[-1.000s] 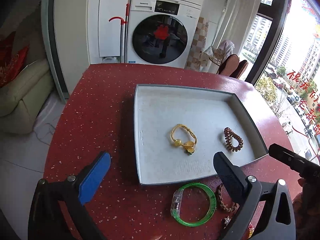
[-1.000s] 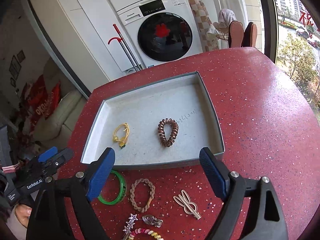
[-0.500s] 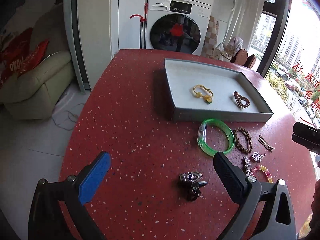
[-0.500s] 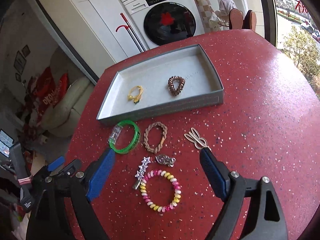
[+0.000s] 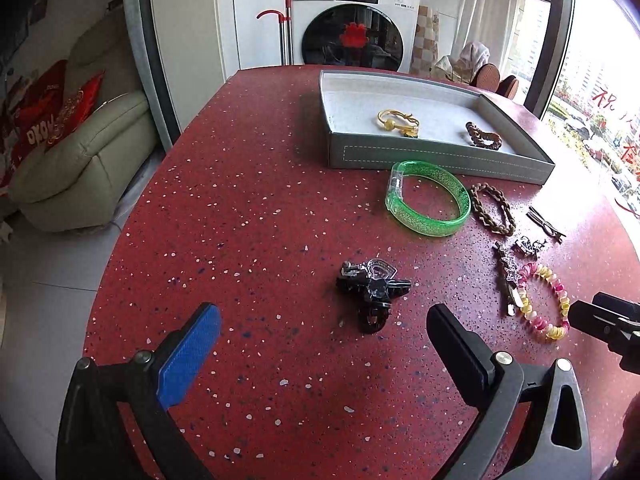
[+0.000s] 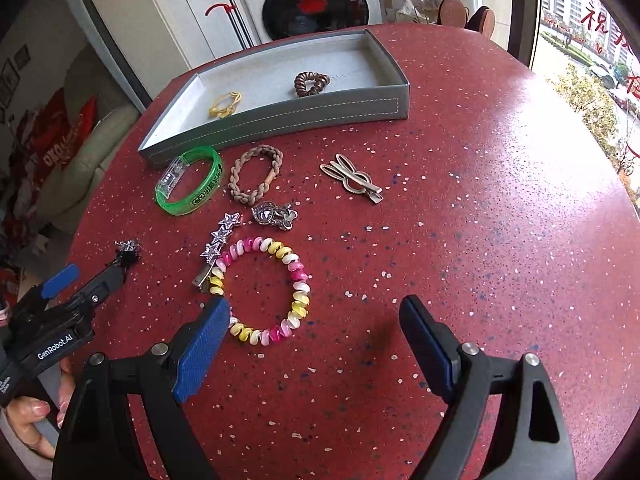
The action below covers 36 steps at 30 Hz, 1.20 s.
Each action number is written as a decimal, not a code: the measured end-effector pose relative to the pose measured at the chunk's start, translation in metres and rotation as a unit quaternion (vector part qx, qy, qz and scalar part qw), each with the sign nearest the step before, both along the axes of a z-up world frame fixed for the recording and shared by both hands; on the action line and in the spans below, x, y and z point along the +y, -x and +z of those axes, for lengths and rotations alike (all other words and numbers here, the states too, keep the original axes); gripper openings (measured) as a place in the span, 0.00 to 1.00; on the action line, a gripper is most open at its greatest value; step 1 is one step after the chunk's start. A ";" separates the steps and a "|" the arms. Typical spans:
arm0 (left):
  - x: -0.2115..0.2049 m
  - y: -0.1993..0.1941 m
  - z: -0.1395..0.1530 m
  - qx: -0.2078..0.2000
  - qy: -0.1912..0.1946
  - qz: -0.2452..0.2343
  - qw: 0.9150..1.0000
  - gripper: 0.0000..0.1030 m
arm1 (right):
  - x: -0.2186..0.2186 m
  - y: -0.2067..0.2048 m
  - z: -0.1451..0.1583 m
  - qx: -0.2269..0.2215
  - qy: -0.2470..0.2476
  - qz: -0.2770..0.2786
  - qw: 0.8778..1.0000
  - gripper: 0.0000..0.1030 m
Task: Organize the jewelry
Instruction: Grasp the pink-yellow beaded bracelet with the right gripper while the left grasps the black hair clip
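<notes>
Red speckled stone forms the rounded worktop (image 5: 240, 208), and behind it stand a white front-loading washing machine (image 5: 352, 28), a cream sofa (image 5: 80, 160) with red cushions at the left and a bright window (image 6: 592, 40) at the right. At the far side of the worktop sits a grey tray (image 6: 304, 114) that holds a yellow hair tie (image 6: 225, 105) and a brown spiral hair tie (image 6: 311, 82).

Just in front of the tray's near wall lie a green bangle (image 6: 190, 184), a braided tan hair tie (image 6: 256, 174) and a metal bunny-ear clip (image 6: 352, 178). Nearer still are a silver heart brooch (image 6: 274, 215), a star hair clip (image 6: 218, 244) and a pink-and-yellow spiral bracelet (image 6: 264, 286).

The right claw (image 6: 316, 336) stands wide and holds nothing; the spiral bracelet lies just ahead of it, close by the tip of its left blue pad. The left claw (image 5: 324, 332) is also spread wide and empty, with a black jewelled hair claw clip (image 5: 374, 286) on the worktop just beyond its fingertips, roughly midway between them. A hand (image 6: 32, 412) grips the left tool's handle.
</notes>
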State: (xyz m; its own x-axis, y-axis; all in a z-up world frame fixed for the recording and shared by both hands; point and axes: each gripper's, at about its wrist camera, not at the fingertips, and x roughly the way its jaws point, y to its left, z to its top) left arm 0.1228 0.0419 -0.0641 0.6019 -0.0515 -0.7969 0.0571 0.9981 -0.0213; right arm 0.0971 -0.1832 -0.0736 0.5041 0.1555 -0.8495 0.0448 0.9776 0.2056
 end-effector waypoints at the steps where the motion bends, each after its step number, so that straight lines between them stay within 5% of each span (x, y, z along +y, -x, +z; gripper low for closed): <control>1: 0.000 -0.003 0.002 -0.002 0.001 0.000 1.000 1.00 | 0.001 -0.001 0.001 -0.001 0.003 0.001 1.000 0.86; 7: -0.005 -0.008 0.003 0.000 -0.004 -0.002 1.000 1.00 | 0.007 -0.009 -0.002 0.004 0.011 0.000 1.000 0.85; 15: -0.008 -0.009 0.000 0.002 -0.008 -0.003 1.000 0.95 | 0.024 -0.012 -0.006 -0.001 0.067 0.022 0.998 0.70; 17: -0.010 -0.009 0.000 0.003 -0.011 -0.007 1.000 0.83 | 0.031 -0.009 -0.008 -0.003 0.094 0.032 0.995 0.66; 24: -0.011 -0.006 -0.001 0.005 -0.009 -0.012 1.000 0.64 | 0.038 -0.001 -0.006 -0.010 0.104 0.053 0.993 0.44; 28: -0.010 -0.004 0.001 0.004 -0.004 -0.017 1.000 0.34 | 0.042 -0.001 -0.004 -0.009 0.103 0.059 0.993 0.20; 29: -0.009 -0.003 0.001 0.004 -0.002 -0.019 1.000 0.34 | 0.043 0.000 -0.004 -0.010 0.102 0.060 0.993 0.09; 36: -0.001 0.008 0.010 -0.006 0.018 -0.029 0.999 0.34 | 0.034 0.008 -0.001 -0.013 0.076 0.050 0.996 0.10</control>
